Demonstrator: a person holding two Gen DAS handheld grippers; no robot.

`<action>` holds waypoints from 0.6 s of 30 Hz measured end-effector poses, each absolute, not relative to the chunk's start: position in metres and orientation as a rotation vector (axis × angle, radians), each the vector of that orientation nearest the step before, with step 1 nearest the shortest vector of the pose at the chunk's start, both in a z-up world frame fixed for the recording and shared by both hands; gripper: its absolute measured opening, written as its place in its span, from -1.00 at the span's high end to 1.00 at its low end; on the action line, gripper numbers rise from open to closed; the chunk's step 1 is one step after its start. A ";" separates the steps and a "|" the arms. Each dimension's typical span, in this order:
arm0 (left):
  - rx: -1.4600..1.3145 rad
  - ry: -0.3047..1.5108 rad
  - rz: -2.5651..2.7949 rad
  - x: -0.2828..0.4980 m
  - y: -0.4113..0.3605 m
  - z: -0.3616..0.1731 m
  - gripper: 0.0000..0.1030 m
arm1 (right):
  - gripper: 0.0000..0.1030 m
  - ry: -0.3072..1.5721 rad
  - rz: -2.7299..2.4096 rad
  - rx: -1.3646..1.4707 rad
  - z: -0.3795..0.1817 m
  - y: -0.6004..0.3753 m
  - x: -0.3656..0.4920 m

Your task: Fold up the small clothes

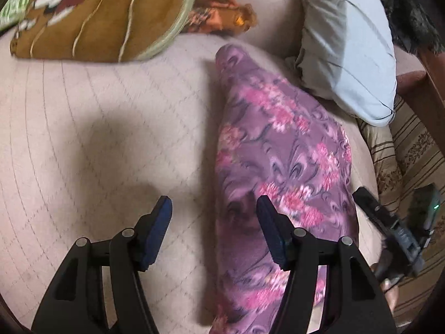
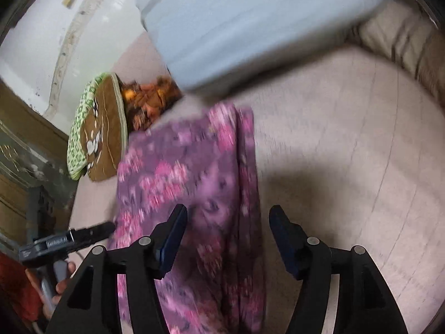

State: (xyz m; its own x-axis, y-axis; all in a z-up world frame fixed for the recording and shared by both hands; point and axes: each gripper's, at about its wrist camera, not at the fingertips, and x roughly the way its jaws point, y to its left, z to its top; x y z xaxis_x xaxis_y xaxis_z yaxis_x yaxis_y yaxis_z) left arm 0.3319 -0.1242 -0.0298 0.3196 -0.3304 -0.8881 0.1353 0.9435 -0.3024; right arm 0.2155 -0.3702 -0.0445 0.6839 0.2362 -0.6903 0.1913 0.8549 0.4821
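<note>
Purple cloth printed with pink flowers, the garment, lies in a long folded strip on the pale pink quilted bedcover; in the left wrist view it runs from about 12 o'clock down to 6 o'clock, right of centre. The left gripper hangs above it with its blue-padded fingers spread wide and holding nothing, one finger over the bare cover and the other over the cloth's left edge. The right gripper is likewise spread and empty, its left finger over the garment and its right finger over the bedcover. At 1 o'clock from the garment in the left view lies a pale blue pillow, touching or just beside the cloth's far end. At 10 o'clock sits a brown cushion with an orange patterned cloth beside it. Both views are blurred.
</note>
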 end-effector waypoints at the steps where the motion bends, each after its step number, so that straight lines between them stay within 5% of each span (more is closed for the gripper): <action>1: -0.162 1.198 -0.301 0.335 -0.132 -0.028 -0.21 | -0.25 0.818 0.028 0.550 -0.040 -0.370 0.220; 9: 0.018 1.123 -0.246 0.361 -0.179 -0.024 -0.21 | -0.24 0.888 -0.020 0.457 -0.038 -0.367 0.284; 11: 0.021 1.121 -0.253 0.365 -0.184 -0.024 -0.21 | 0.10 0.922 -0.011 0.416 -0.042 -0.361 0.296; 12: 0.025 1.118 -0.256 0.367 -0.184 -0.023 -0.21 | 0.85 0.940 0.023 0.381 -0.042 -0.356 0.301; 18: 0.034 1.176 -0.251 0.390 -0.194 -0.042 -0.26 | 0.80 0.982 -0.028 0.353 -0.054 -0.366 0.311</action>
State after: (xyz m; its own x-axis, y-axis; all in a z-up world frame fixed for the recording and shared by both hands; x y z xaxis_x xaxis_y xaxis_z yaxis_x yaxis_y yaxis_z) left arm 0.3896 -0.1938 -0.0421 0.3597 -0.1775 -0.9160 0.2124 0.9715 -0.1048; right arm 0.3110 -0.3656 -0.0535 0.5599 0.1347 -0.8175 0.1815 0.9428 0.2797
